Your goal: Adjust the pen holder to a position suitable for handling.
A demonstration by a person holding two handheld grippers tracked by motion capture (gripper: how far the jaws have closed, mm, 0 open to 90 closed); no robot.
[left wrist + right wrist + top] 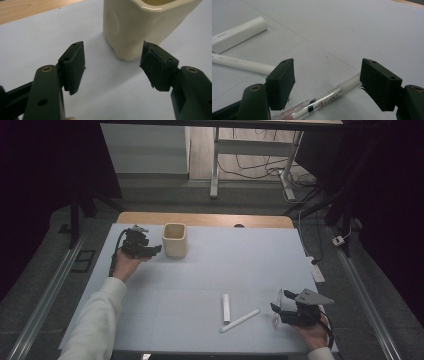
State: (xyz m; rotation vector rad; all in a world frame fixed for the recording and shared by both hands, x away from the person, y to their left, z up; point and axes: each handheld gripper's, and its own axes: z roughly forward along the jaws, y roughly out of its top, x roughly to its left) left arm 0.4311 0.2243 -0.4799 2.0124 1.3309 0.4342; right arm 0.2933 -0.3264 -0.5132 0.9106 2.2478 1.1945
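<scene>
A cream cup (pixel 175 240) stands at about eleven o'clock on the white table (pixel 240 255), with the left gripper (pixel 150 251) just beside it. At five o'clock the right gripper (pixel 281 302) straddles a clear pen (pixel 277 307), jaws apart, near two white tubes (pixel 226 307) (pixel 240 320).

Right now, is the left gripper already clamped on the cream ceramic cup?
No: the left gripper stands open with its jaws wide apart, short of the cream ceramic cup, touching nothing.
</scene>
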